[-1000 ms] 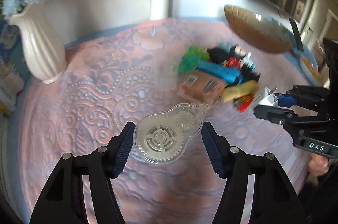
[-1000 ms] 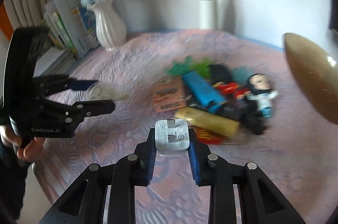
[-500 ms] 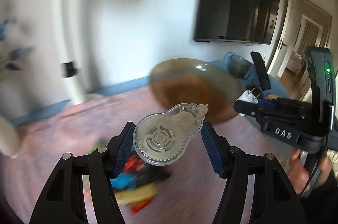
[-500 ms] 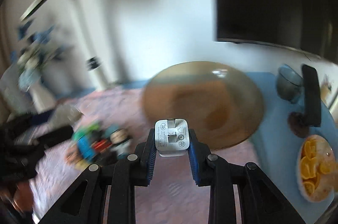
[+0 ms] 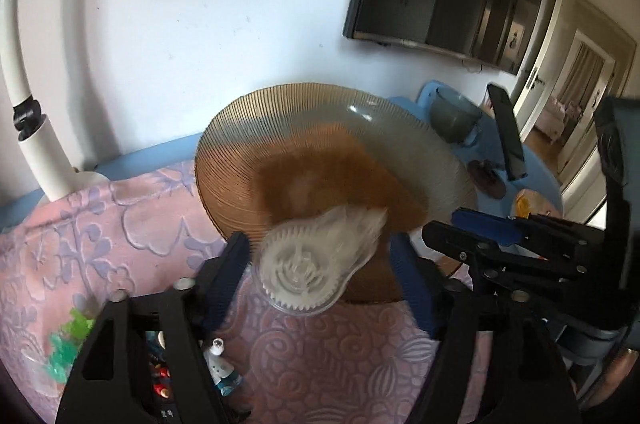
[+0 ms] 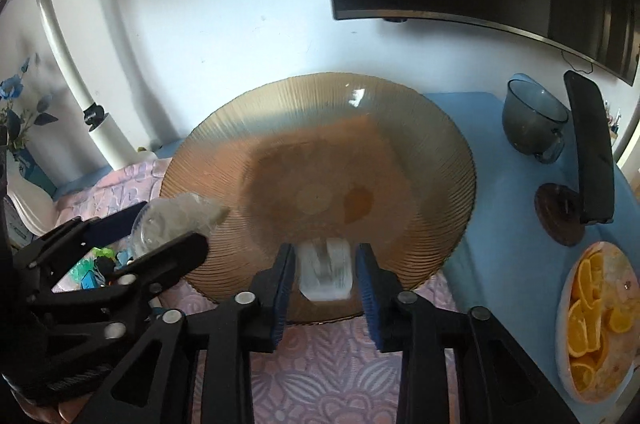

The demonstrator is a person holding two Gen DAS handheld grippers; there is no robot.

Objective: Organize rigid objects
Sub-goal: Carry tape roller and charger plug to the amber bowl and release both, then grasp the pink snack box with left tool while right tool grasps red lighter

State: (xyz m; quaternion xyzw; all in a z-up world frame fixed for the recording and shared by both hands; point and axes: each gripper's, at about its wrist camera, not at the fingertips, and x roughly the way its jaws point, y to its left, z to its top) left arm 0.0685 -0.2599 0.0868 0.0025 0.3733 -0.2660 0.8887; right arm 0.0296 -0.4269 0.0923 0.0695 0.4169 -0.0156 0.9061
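A large ribbed amber glass plate (image 5: 320, 160) (image 6: 320, 160) lies on the table. My left gripper (image 5: 320, 264) stands open over the plate's near rim, with a clear correction-tape dispenser (image 5: 316, 260) blurred between its pads; I see it from the right wrist too (image 6: 172, 220). My right gripper (image 6: 325, 276) is open at the plate's near rim, with a white charger plug (image 6: 326, 272) blurred between its spread pads. The right gripper also shows in the left wrist view (image 5: 480, 236).
A pile of small toys (image 5: 160, 376) (image 6: 96, 264) lies on the pink patterned cloth left of the plate. On the blue surface to the right are a grey glass cup (image 6: 532, 120), a black remote (image 6: 592, 152), a dark coaster (image 6: 560, 212) and a dish of orange slices (image 6: 596, 320).
Both grippers swung from the toy pile to the amber plate and came down at its near rim. Both jaws have widened, and the dispenser and plug now look blurred and loose between the pads.
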